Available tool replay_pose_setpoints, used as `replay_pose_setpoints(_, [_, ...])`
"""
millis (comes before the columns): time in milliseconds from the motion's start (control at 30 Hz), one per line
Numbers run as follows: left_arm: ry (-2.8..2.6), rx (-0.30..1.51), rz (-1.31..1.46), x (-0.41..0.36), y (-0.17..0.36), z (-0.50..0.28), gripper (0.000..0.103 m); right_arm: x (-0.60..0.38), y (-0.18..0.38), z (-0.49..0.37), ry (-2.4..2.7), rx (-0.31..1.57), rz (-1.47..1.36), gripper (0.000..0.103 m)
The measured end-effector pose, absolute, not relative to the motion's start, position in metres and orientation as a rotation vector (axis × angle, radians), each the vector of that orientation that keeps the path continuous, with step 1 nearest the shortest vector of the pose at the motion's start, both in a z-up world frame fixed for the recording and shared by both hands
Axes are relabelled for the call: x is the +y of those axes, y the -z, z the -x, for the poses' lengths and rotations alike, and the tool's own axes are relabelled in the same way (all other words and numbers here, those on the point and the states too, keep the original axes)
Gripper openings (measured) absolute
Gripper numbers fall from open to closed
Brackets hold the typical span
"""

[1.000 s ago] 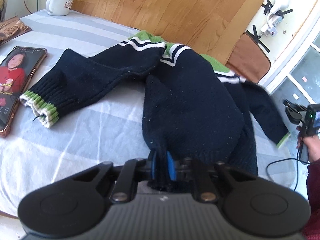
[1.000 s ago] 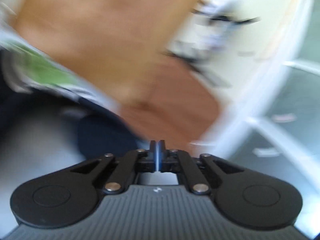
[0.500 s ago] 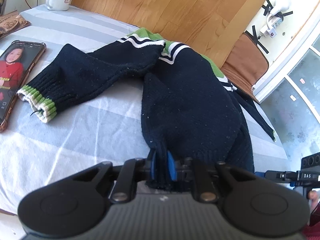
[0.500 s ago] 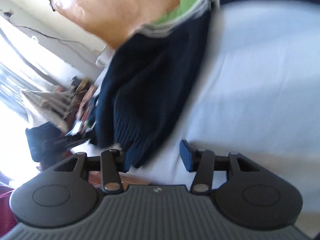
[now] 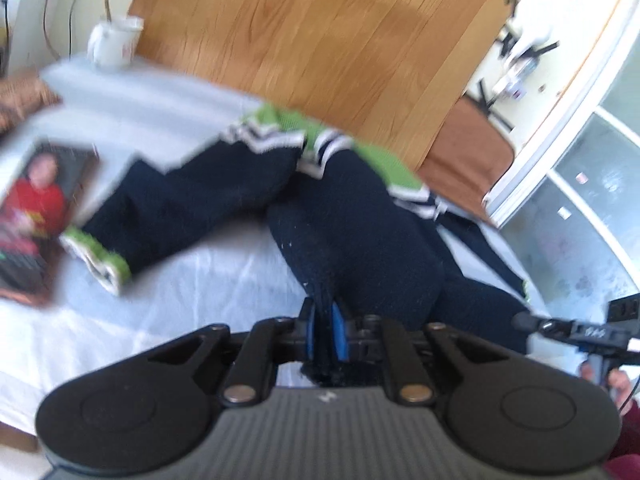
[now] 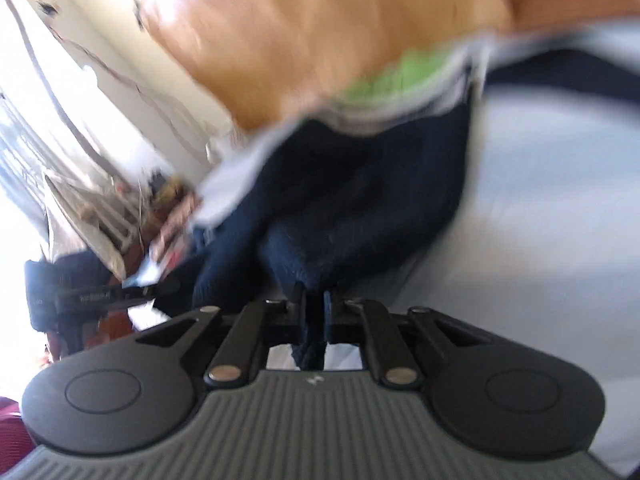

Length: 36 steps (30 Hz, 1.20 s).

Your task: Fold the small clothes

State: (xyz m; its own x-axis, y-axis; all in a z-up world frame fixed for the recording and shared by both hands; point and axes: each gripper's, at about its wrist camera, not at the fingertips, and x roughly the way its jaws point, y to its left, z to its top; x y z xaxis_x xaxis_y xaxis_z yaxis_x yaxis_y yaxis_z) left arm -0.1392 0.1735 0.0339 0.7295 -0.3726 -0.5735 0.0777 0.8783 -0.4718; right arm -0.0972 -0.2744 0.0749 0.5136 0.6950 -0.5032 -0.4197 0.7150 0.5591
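Note:
A small navy knit sweater with green and white stripes lies on a pale striped cloth. One sleeve with a green cuff stretches to the left. My left gripper is shut on the sweater's near hem. In the right wrist view, which is blurred, my right gripper is shut on another part of the sweater's dark hem. The right gripper also shows at the right edge of the left wrist view.
A phone with a lit screen lies at the left. A white mug stands at the far left by a wooden board. A brown cushion and a glass door are at the right.
My right gripper swung to the sweater's hem, opened and has now shut on it. My left gripper keeps its grip and has shifted a little; both views are blurred by motion.

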Motion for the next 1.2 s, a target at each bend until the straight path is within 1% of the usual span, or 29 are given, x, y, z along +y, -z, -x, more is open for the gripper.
replay_pose_setpoints(67, [0.249, 0.7, 0.427, 0.177, -0.044, 0.148, 0.009, -0.297, -0.094, 0.11, -0.631, 0.757, -0.316, 0.01])
replay_pose_setpoints(133, [0.242, 0.726, 0.411, 0.177, -0.044, 0.15, 0.009, -0.309, -0.097, 0.119, -0.577, 0.784, -0.242, 0.01])
replay_pose_setpoints(167, [0.238, 0.745, 0.397, 0.175, -0.041, 0.15, 0.01, -0.313, -0.092, 0.121, -0.57, 0.824, -0.219, 0.01])
replay_pose_setpoints(233, [0.206, 0.804, 0.355, 0.17, -0.028, 0.146, 0.015, -0.314, -0.072, 0.12, -0.543, 0.918, -0.168, 0.012])
replay_pose_setpoints(267, [0.186, 0.834, 0.342, 0.168, -0.022, 0.143, 0.015, -0.312, -0.066, 0.119, -0.492, 0.938, -0.124, 0.013])
replay_pose_setpoints(300, [0.171, 0.855, 0.341, 0.169, -0.016, 0.142, 0.015, -0.313, -0.062, 0.116, -0.436, 0.944, -0.068, 0.016])
replay_pose_setpoints(367, [0.165, 0.856, 0.362, 0.176, -0.012, 0.144, 0.016, -0.315, -0.066, 0.107, -0.361, 0.92, -0.049, 0.021])
replay_pose_setpoints(467, [0.125, 0.777, 0.383, 0.194, -0.022, 0.154, 0.027, -0.317, -0.087, 0.094, -0.402, 0.847, -0.089, 0.021])
replay_pose_setpoints(533, [0.078, 0.718, 0.407, 0.211, -0.03, 0.158, 0.037, -0.303, -0.101, 0.085, -0.478, 0.8, -0.057, 0.025])
replay_pose_setpoints(600, [0.037, 0.681, 0.453, 0.228, -0.034, 0.155, 0.047, -0.275, -0.108, 0.078, -0.562, 0.77, -0.026, 0.034])
replay_pose_setpoints(733, [-0.004, 0.701, 0.498, 0.239, -0.028, 0.135, 0.05, -0.206, -0.102, 0.059, -0.743, 0.766, -0.005, 0.035])
replay_pose_setpoints(833, [0.016, 0.739, 0.513, 0.24, -0.017, 0.126, 0.05, -0.142, -0.104, 0.045, -0.873, 0.74, 0.022, 0.035])
replay_pose_setpoints(967, [0.018, 0.695, 0.537, 0.252, -0.009, 0.142, 0.05, -0.042, -0.105, 0.038, -1.018, 0.69, 0.262, 0.036])
replay_pose_setpoints(1067, [-0.006, 0.635, 0.572, 0.27, -0.005, 0.165, 0.05, 0.025, -0.1, 0.04, -1.145, 0.67, 0.397, 0.046])
replay_pose_setpoints(1133, [-0.024, 0.606, 0.586, 0.281, -0.005, 0.177, 0.05, 0.066, -0.094, 0.037, -1.199, 0.671, 0.471, 0.048])
replay_pose_setpoints(1200, [-0.04, 0.582, 0.603, 0.29, -0.004, 0.188, 0.05, 0.105, -0.085, 0.029, -1.197, 0.676, 0.538, 0.054])
